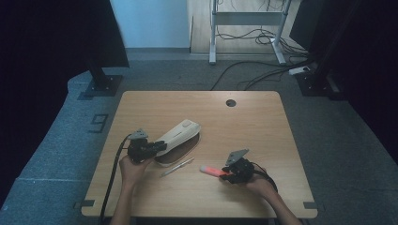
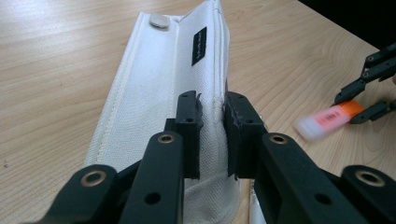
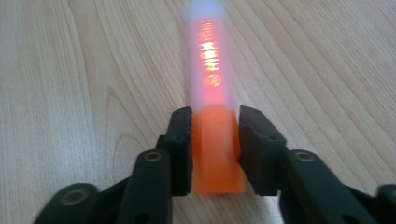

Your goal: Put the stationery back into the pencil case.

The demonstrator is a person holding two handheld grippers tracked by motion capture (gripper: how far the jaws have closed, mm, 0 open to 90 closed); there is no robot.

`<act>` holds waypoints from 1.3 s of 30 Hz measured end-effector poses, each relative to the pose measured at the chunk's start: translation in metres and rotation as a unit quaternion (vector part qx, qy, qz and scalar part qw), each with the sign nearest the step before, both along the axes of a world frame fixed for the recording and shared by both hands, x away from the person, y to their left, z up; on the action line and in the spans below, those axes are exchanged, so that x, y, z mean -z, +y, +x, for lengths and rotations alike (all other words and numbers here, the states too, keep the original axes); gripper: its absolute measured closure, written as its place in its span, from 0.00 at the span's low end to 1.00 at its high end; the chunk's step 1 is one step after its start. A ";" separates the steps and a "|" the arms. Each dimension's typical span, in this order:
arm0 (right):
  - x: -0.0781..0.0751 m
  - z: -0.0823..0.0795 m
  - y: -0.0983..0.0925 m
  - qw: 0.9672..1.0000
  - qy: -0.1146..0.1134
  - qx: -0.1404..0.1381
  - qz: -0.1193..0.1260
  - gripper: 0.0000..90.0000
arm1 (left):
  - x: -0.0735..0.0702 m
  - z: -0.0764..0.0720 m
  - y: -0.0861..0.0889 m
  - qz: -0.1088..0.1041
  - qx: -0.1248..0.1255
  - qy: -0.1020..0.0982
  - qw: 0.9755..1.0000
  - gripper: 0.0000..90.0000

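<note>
A white fabric pencil case (image 1: 180,133) lies left of centre on the wooden table (image 1: 263,126). My left gripper (image 1: 162,146) is shut on a fold of its near end; in the left gripper view the pads (image 2: 189,121) pinch the cloth of the case (image 2: 154,93). An orange and white stick (image 1: 210,170), like a glue stick, lies at the front right. My right gripper (image 1: 224,173) is shut on its orange end, and the right gripper view shows the orange end between the pads (image 3: 180,140) and the white body (image 3: 208,51) pointing away. The left gripper view also catches the stick (image 2: 327,120) and the right gripper (image 2: 348,109).
A white pen (image 1: 177,167) lies on the table between the case and the stick, just in front of the case. A round cable hole (image 1: 230,102) sits near the far edge. Beyond the table are dark stands, cables and a desk frame on the floor.
</note>
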State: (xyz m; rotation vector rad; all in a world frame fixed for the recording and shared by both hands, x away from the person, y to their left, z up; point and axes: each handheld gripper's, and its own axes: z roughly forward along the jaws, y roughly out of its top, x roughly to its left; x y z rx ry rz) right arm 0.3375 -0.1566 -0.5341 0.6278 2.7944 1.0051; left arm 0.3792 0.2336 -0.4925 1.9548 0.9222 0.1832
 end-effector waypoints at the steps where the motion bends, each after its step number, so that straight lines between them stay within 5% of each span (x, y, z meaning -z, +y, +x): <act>1: 0.000 0.000 0.000 1.000 0.001 0.003 0.001 0.72 | 0.000 0.000 0.000 0.000 0.000 0.000 1.000 0.85; 10: 0.000 -0.002 -0.001 1.000 0.017 0.017 0.011 0.73 | 0.000 0.000 0.000 -0.001 -0.001 -0.001 1.000 0.85; 39: -0.036 0.018 0.010 0.997 -0.018 0.049 0.052 0.73 | -0.003 -0.001 0.002 -0.013 -0.009 -0.003 1.000 0.86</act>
